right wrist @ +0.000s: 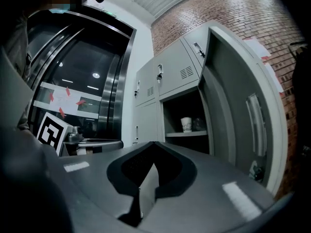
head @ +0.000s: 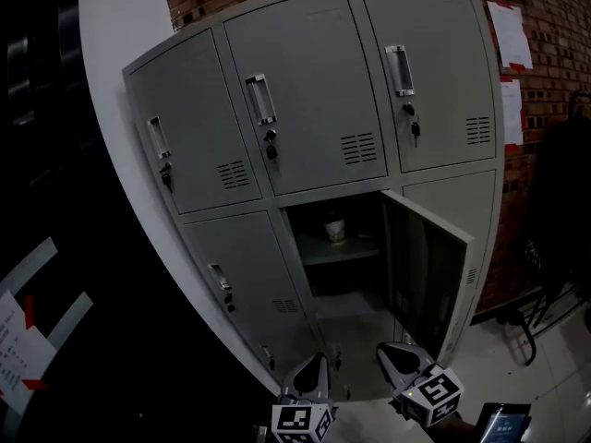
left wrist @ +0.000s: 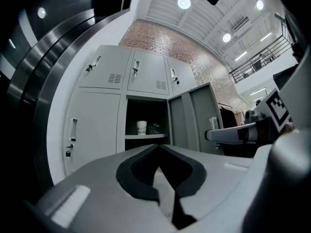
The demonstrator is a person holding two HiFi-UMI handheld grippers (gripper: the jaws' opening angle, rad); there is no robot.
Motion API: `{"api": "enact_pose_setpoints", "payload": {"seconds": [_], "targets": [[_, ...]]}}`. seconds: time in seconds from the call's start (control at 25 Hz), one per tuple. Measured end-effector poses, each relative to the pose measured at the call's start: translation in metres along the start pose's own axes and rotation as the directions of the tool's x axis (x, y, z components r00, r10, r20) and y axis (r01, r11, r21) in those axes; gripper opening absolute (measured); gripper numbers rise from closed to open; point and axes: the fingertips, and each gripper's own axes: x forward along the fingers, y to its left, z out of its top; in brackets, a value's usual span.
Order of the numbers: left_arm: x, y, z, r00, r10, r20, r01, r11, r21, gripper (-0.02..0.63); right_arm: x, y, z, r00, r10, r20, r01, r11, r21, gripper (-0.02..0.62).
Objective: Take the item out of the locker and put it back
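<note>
A white paper cup (head: pixel 334 230) stands on the shelf inside the open locker (head: pixel 342 252), in the lower row's middle column. A small dark thing sits beside it (left wrist: pixel 154 128). The locker door (head: pixel 429 266) is swung out to the right. Both grippers hang low in front of the locker, well short of it. My left gripper (head: pixel 318 360) is shut and empty; its view shows the cup (left wrist: pixel 141 127) far ahead. My right gripper (head: pixel 389 350) is also shut with nothing in it, and the cup (right wrist: pixel 186 124) shows beyond its tips (right wrist: pixel 154 144).
The other lockers (head: pixel 305 90) are closed, with keys hanging in their locks. A brick wall with pinned papers (head: pixel 510 35) lies to the right, with dark hanging things (head: pixel 559 220) below it. Dark metal lift doors (right wrist: pixel 73 96) stand to the left. A phone (head: pixel 503 423) shows at the bottom right.
</note>
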Motion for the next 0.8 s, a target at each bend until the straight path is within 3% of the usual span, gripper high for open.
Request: {"api": "enact_pose_setpoints", "payload": {"seconds": [0.24,0.8], "targets": [[0.049,0.028,-0.011,0.999,-0.009,-0.032,0.009,1.000,-0.004,-0.005,0.054,-0.029,-0.002,1.000,-0.008,-0.007,0.008,1.000,-0.026,-0.006],[0.185,0.107,-0.016,0.991,-0.136,0.002,0.136,0.991,-0.017,-0.005,0.208,-0.113,0.013,0.992,-0.123,-0.018,0.120,0.985,-0.121,-0.006]]}}
